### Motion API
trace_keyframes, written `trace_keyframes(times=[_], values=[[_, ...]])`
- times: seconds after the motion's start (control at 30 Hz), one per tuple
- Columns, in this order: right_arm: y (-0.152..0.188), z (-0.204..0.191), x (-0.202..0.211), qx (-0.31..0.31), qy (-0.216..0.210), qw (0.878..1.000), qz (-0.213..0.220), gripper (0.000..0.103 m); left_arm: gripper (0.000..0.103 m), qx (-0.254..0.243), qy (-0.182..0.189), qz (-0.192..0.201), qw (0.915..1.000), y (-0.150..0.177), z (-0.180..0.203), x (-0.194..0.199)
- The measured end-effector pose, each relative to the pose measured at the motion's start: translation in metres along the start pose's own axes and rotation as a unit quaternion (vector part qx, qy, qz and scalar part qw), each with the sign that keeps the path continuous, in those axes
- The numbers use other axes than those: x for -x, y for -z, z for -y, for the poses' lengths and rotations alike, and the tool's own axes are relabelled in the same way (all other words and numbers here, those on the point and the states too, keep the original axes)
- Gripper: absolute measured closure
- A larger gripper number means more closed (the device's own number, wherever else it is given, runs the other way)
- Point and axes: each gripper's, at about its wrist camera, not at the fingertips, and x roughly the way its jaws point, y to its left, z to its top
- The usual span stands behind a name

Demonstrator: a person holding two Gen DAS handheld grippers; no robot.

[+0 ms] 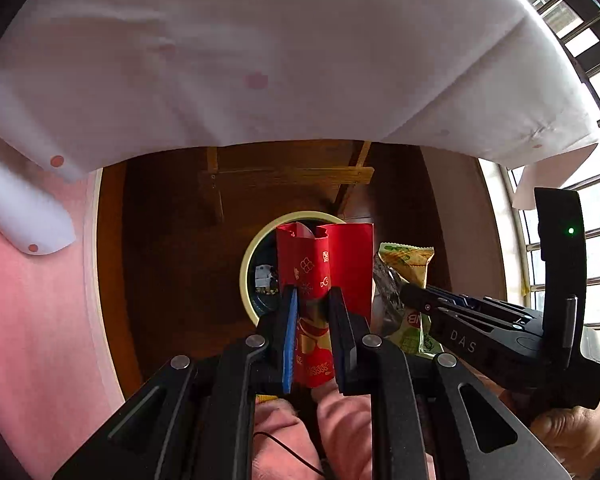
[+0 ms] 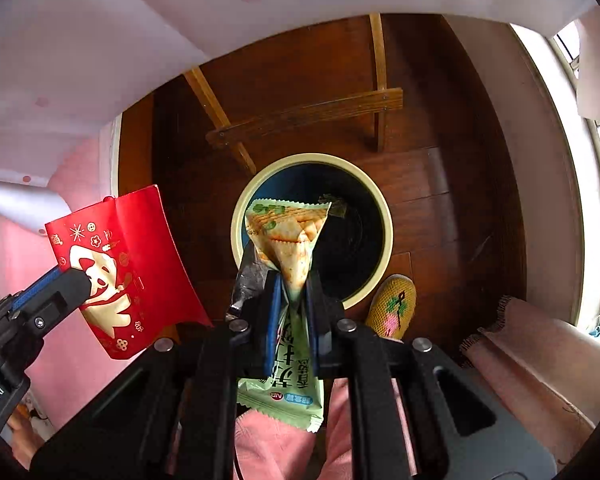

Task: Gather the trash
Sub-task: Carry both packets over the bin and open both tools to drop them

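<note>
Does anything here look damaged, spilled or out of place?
Nothing is spilled. The green snack wrapper in the right gripper is torn open and crumpled, and the red packet in the left gripper is bent. Both hang above the round bin, as trash should.

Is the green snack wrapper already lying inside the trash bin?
No, the green snack wrapper is clamped between the fingers of the right gripper, held above the open trash bin.
</note>
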Motion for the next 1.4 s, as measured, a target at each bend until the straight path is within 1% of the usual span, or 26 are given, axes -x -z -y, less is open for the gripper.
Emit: trace_keyframes(times=[0.2,0.3,0.43,0.53,0.6,0.63,0.67,0.7,0.73,0.83,0.93,1.07,1.1,1.17,1.23,1.3,1.4], values=[[-0.006,0.026,-0.054,-0.023,-0.009,1.0,0.0,0.093,0.088,-0.022,0.008,-0.019,0.9995,-0.004,0.003,-0.076],[-0.013,0.036,-0.074,-0.029,-0.006,1.0,-0.003,0.093,0.087,-0.042,0.002,-0.026,0.9988,-0.006,0.01,-0.106],[-0.021,0.043,-0.1,-0.034,-0.01,0.999,-0.006,0.093,0.085,-0.055,-0.006,-0.033,0.9979,-0.006,0.013,-0.135],[-0.024,0.043,-0.112,-0.034,-0.012,0.999,-0.007,0.092,0.081,-0.059,-0.009,-0.039,0.9975,-0.009,0.01,-0.148],[-0.026,0.047,-0.123,-0.037,-0.015,0.999,-0.008,0.08,0.07,-0.06,-0.012,-0.043,0.9972,-0.01,0.009,-0.155],[-0.027,0.048,-0.129,-0.039,-0.018,0.999,-0.006,0.076,0.056,-0.059,-0.011,-0.047,0.9971,-0.011,0.008,-0.157],[-0.028,0.049,-0.131,-0.041,-0.022,0.999,-0.004,0.069,0.045,-0.058,-0.008,-0.049,0.9971,-0.013,0.007,-0.158],[-0.028,0.049,-0.132,-0.043,-0.024,0.999,-0.005,0.066,0.041,-0.055,-0.006,-0.049,0.9972,-0.013,0.005,-0.159],[-0.029,0.049,-0.135,-0.044,-0.026,0.999,-0.006,0.066,0.036,-0.053,-0.008,-0.048,0.9974,-0.013,0.002,-0.159],[-0.03,0.044,-0.136,-0.039,-0.024,0.999,-0.013,0.066,0.035,-0.05,-0.02,-0.044,0.9976,-0.015,-0.004,-0.156],[-0.031,0.041,-0.131,-0.039,-0.021,0.999,-0.017,0.064,0.033,-0.042,-0.028,-0.038,0.998,-0.016,-0.012,-0.141],[-0.033,0.036,-0.112,-0.041,-0.025,0.999,-0.011,0.058,0.026,-0.03,-0.034,-0.03,0.9985,-0.019,-0.018,-0.117],[-0.033,0.034,-0.104,-0.038,-0.026,0.999,-0.01,0.058,0.025,-0.029,-0.036,-0.028,0.9985,-0.02,-0.018,-0.111],[-0.033,0.029,-0.087,-0.033,-0.028,0.999,-0.006,0.057,0.021,-0.029,-0.041,-0.024,0.9985,-0.022,-0.016,-0.094],[-0.032,0.023,-0.066,-0.031,-0.029,0.999,0.001,0.056,0.021,-0.029,-0.042,-0.016,0.9986,-0.023,-0.013,-0.073],[-0.031,0.019,-0.042,-0.03,-0.032,0.999,0.009,0.053,0.021,-0.032,-0.042,-0.007,0.9986,-0.024,-0.008,-0.048],[-0.026,0.012,-0.002,-0.031,-0.038,0.999,0.021,0.052,0.021,-0.04,-0.042,0.013,0.9982,-0.026,0.004,-0.005]])
